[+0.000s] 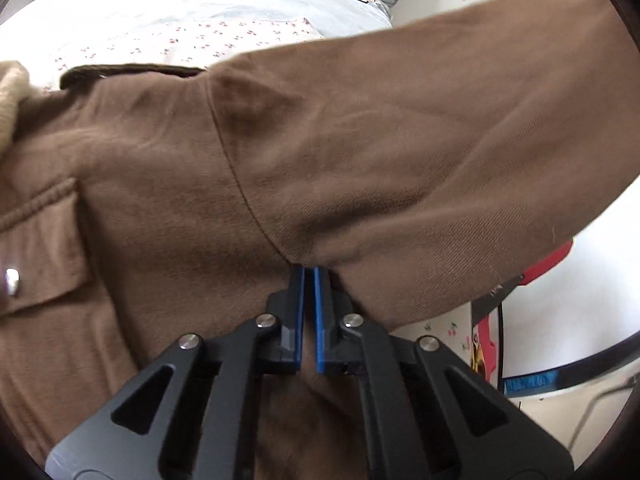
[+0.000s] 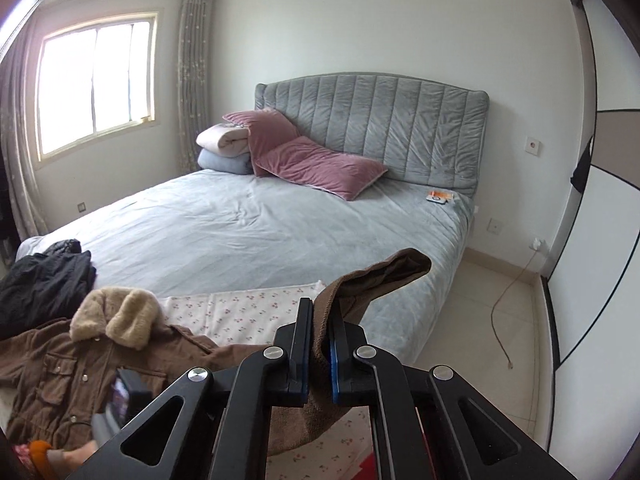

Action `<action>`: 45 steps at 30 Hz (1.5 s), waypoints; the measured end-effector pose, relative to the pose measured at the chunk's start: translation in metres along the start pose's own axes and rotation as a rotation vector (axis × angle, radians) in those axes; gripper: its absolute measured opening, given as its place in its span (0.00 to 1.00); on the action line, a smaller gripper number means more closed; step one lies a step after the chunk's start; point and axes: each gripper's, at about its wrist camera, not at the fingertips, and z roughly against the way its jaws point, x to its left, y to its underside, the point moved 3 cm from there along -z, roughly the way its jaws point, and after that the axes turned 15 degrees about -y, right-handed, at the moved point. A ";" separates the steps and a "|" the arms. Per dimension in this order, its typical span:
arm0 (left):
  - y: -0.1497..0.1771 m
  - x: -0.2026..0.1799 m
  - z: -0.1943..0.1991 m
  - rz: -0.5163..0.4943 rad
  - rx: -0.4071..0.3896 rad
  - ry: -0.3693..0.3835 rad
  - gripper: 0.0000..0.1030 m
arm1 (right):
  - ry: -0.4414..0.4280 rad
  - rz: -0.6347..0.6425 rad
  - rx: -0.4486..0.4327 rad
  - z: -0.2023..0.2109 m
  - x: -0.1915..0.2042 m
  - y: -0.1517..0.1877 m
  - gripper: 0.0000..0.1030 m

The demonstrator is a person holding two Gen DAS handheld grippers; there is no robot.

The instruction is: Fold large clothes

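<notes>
Both grippers are clamped on the brown jacket: left gripper pinching the armpit seam, right gripper holding its sleeve cuff up over the bed.

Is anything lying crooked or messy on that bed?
Yes: two pink velvet pillows sprawl askew against the grey padded headboard, and a black garment sits crumpled at the bed's left edge.

- The jacket lay at the bed's near left corner, on a cherry-print sheet.
- A dark garment heap sat behind the jacket.
- Two pillows leaned against the headboard, folded blankets to their left.
</notes>
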 end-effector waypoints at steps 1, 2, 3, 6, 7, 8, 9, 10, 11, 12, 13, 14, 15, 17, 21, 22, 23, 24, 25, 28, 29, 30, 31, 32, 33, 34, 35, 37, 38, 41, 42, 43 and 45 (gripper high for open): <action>0.001 -0.001 -0.002 0.007 -0.010 0.002 0.03 | -0.019 0.009 0.002 -0.003 0.007 -0.002 0.05; 0.002 -0.001 -0.003 0.011 -0.018 0.008 0.02 | -0.032 0.019 0.004 -0.005 0.015 -0.002 0.05; 0.002 -0.001 -0.003 0.011 -0.021 0.010 0.02 | -0.046 0.033 0.006 -0.010 0.024 -0.004 0.05; 0.004 0.008 0.009 0.009 0.015 0.046 0.12 | -0.088 0.059 0.004 -0.019 0.049 -0.009 0.05; 0.006 0.015 0.017 0.013 0.030 0.053 0.28 | -0.107 0.066 0.004 -0.020 0.059 -0.011 0.05; 0.007 0.023 0.027 0.019 0.024 0.049 0.48 | -0.124 0.075 0.006 -0.022 0.070 -0.013 0.05; 0.009 0.034 0.043 0.028 -0.007 0.046 0.56 | -0.144 0.082 0.007 -0.024 0.079 -0.016 0.05; 0.011 0.043 0.056 0.033 -0.033 0.043 0.65 | -0.169 0.087 0.008 -0.027 0.088 -0.018 0.05; 0.012 0.054 0.070 0.039 -0.056 0.038 0.69 | -0.199 0.091 0.011 -0.029 0.100 -0.021 0.05; 0.014 0.066 0.084 0.046 -0.073 0.034 0.70 | -0.228 0.097 0.013 -0.032 0.112 -0.025 0.05; 0.016 0.080 0.099 0.055 -0.088 0.027 0.72 | -0.256 0.105 0.016 -0.035 0.126 -0.028 0.05; 0.018 0.095 0.114 0.066 -0.109 0.017 0.74 | -0.281 0.115 0.019 -0.038 0.138 -0.030 0.05; 0.020 0.107 0.126 0.077 -0.127 0.006 0.75 | -0.312 0.124 0.026 -0.043 0.153 -0.033 0.05; 0.026 0.135 0.149 0.105 -0.165 -0.019 0.80 | -0.369 0.138 0.041 -0.052 0.181 -0.036 0.05; 0.042 0.192 0.185 0.158 -0.208 -0.079 0.80 | -0.492 0.167 0.092 -0.077 0.242 -0.036 0.05; 0.048 0.207 0.192 0.176 -0.214 -0.095 0.80 | -0.532 0.171 0.105 -0.083 0.256 -0.035 0.05; 0.051 0.216 0.194 0.195 -0.213 -0.110 0.81 | -0.573 0.175 0.119 -0.089 0.272 -0.033 0.05; 0.056 0.229 0.197 0.216 -0.209 -0.121 0.81 | -0.612 0.175 0.136 -0.096 0.286 -0.031 0.05; 0.062 0.242 0.200 0.239 -0.204 -0.129 0.81 | -0.659 0.172 0.154 -0.101 0.301 -0.028 0.05; 0.083 0.274 0.196 0.306 -0.175 -0.144 0.81 | -0.758 0.140 0.222 -0.116 0.330 -0.016 0.15; 0.090 0.280 0.193 0.324 -0.165 -0.141 0.81 | -0.766 0.131 0.229 -0.121 0.331 -0.013 0.27; 0.095 0.288 0.191 0.344 -0.152 -0.137 0.81 | -0.752 0.125 0.227 -0.125 0.327 -0.011 0.33; 0.098 0.294 0.189 0.360 -0.143 -0.133 0.81 | -0.719 0.116 0.219 -0.130 0.319 -0.007 0.46; 0.100 0.297 0.185 0.371 -0.136 -0.126 0.81 | -0.693 0.099 0.214 -0.136 0.308 -0.004 0.53; 0.100 0.298 0.181 0.376 -0.129 -0.118 0.81 | -0.674 0.077 0.219 -0.140 0.294 -0.002 0.54; 0.098 0.297 0.176 0.373 -0.121 -0.112 0.81 | -0.653 0.051 0.232 -0.146 0.282 0.002 0.55; 0.096 0.295 0.172 0.365 -0.114 -0.107 0.81 | -0.634 0.024 0.247 -0.154 0.266 0.010 0.55; 0.087 0.286 0.162 0.335 -0.099 -0.107 0.81 | -0.588 -0.017 0.265 -0.164 0.236 0.021 0.55; 0.082 0.280 0.158 0.317 -0.101 -0.115 0.81 | -0.561 -0.040 0.274 -0.171 0.217 0.030 0.55; 0.067 0.269 0.145 0.230 -0.133 -0.193 0.75 | -0.490 -0.099 0.292 -0.184 0.167 0.050 0.55; 0.061 0.265 0.137 0.193 -0.137 -0.237 0.74 | -0.468 -0.113 0.295 -0.187 0.153 0.056 0.55; 0.056 0.262 0.130 0.161 -0.135 -0.277 0.71 | -0.448 -0.123 0.297 -0.188 0.140 0.062 0.55; 0.050 0.259 0.118 0.115 -0.124 -0.344 0.61 | -0.413 -0.138 0.298 -0.190 0.114 0.075 0.55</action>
